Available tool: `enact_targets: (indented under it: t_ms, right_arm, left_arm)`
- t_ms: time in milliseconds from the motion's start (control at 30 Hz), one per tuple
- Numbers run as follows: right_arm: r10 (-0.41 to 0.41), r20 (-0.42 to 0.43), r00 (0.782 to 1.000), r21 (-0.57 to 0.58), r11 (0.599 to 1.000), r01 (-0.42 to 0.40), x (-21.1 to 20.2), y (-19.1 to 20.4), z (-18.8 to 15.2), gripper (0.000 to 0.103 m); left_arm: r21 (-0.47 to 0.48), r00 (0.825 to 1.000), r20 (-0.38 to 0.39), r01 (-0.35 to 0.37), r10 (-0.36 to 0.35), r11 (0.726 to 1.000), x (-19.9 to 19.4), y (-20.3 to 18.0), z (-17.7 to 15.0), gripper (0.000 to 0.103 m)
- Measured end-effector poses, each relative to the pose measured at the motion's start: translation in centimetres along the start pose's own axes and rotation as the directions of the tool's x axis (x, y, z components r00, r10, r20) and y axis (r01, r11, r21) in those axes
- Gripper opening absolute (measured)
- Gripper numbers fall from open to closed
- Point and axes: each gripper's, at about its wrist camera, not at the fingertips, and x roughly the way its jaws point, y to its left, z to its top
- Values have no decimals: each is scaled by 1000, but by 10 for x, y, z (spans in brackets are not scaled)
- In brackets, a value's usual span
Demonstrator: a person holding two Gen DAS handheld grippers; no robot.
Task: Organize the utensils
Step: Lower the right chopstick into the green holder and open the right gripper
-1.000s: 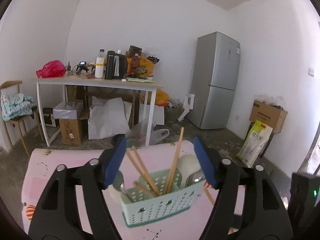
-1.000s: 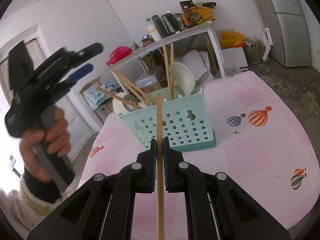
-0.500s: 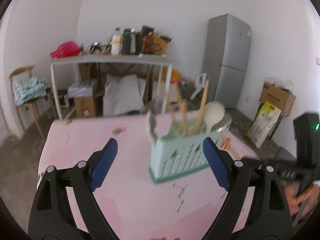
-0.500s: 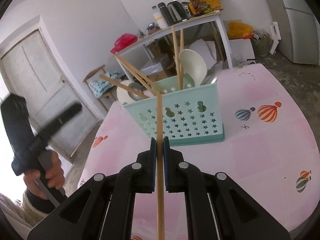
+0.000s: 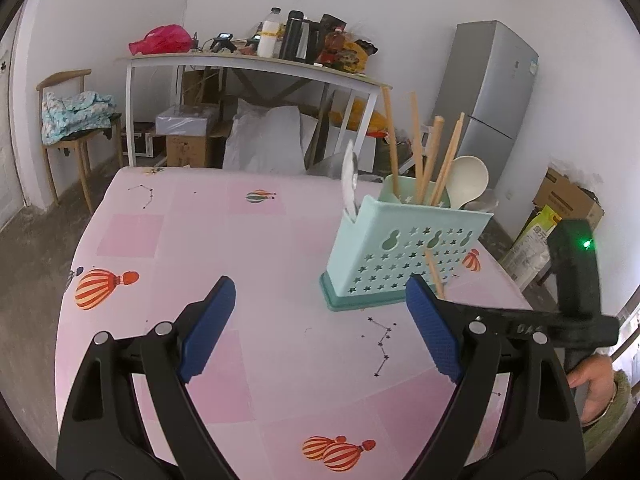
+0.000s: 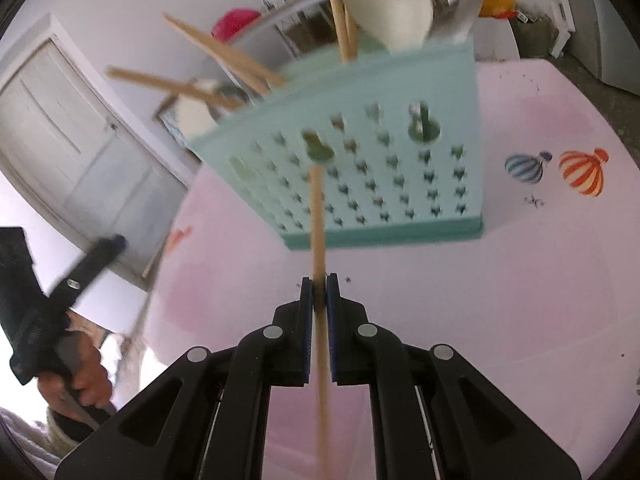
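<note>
1. Left tongs (image 5: 320, 332): spread wide, nothing between the pads, hovering over bare pink desk (image 5: 168, 240) left of the caddy.
2. Mint star-punched utensil caddy (image 5: 404, 260): upright on the desk, already stocked with chopsticks (image 5: 416, 156), white ladle (image 5: 468, 180) and metal spoon (image 5: 349, 184).
3. Right tongs (image 6: 319, 292): clenched on one wooden chopstick (image 6: 318, 216), tip near the caddy's front wall, not yet inside.
4. Remaining, judging by this: lifting that chopstick over the rim and dropping it in.

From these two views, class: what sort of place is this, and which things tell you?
Probably a lived-in home kitchen or dining room: a grey fridge stands in the corner, a kettle sits on the cluttered side table, and a utensil caddy stands on the pink tablecloth.
</note>
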Motion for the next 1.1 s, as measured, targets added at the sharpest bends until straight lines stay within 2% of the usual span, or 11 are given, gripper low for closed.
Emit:
enact_targets:
  t_ms: [267,367,467,567,667,767,833,900,967,1033,1100]
  right_arm:
    - [-20,9,1000,-44,999,20,-7,13,-1,7]
    - [9,69,998,-77,997,-4,-31,30,9,7]
    - [49,194,980,-123,992,-25,-68,48,25,7]
    - [68,377,924,-185,983,4,-109,65,47,7]
    - [76,564,822,-230,971,68,-143,83,73,7]
    - [118,683,721,-256,963,85,-154,92,94,7]
    - [126,723,680,-267,958,106,-151,92,108,7]
    - [128,746,654,-270,955,121,-135,93,121,7]
    - [108,754,648,-267,952,151,-115,93,129,7]
    - [97,752,652,-268,949,168,-97,90,128,7]
    - [81,737,671,-271,945,184,-74,86,128,7]
  left_arm:
    - [-37,1000,-9,-5,5,999,3,10,-1,83]
    - [-40,1000,-6,-7,7,999,2,13,0,83]
    - [-44,1000,-6,-9,9,999,4,14,1,83]
    - [-47,1000,-5,-7,7,999,4,14,2,83]
    - [-47,1000,-5,-11,11,999,5,14,2,83]
    - [-53,1000,-9,-18,17,998,7,15,2,83]
    - [-59,1000,-13,-22,22,998,8,17,1,83]
    - [-62,1000,-15,-28,27,998,9,18,1,83]
    - [-58,999,-16,-37,36,998,10,19,1,83]
    - [-57,999,-16,-42,42,997,11,21,1,83]
    - [-60,999,-15,-49,48,997,12,23,1,83]
